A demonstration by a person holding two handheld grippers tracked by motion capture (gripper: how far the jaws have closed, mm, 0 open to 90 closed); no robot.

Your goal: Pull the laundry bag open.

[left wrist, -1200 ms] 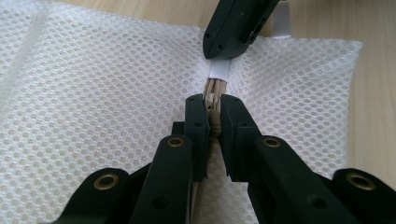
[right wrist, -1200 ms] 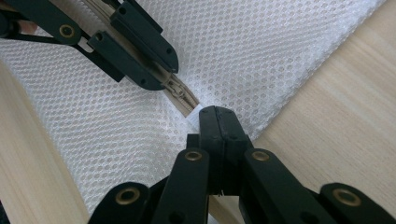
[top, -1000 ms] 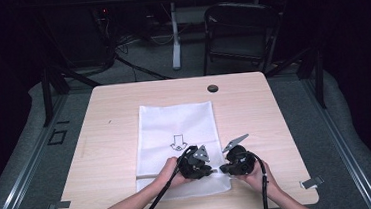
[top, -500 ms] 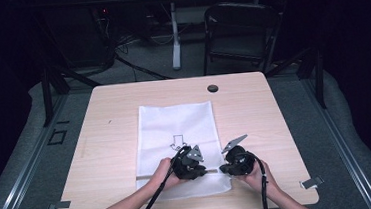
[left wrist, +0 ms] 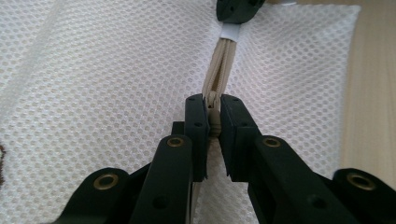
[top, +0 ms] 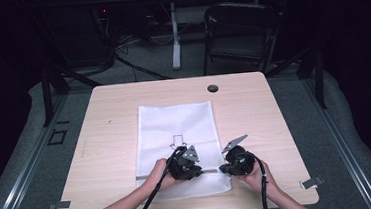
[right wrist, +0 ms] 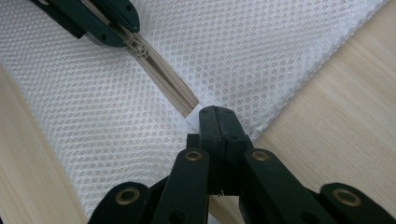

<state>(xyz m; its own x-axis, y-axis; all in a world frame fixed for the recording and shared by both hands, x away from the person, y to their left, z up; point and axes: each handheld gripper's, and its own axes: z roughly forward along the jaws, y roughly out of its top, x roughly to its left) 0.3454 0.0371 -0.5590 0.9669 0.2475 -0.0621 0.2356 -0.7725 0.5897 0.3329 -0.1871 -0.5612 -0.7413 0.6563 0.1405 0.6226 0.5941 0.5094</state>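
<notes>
Two grippers work one white mesh bag (top: 176, 130), which lies flat at the centre of the table (top: 105, 136), its zipper (right wrist: 170, 84) running along the lower edge in the high view. We see the left gripper (left wrist: 214, 123) pinching the zipper slider (left wrist: 214, 125) — jaws pressed on it. We see the right gripper (right wrist: 219, 119) clamped tight on the zipper's white end tab (right wrist: 192, 117) — lower centre of the right gripper view.
</notes>
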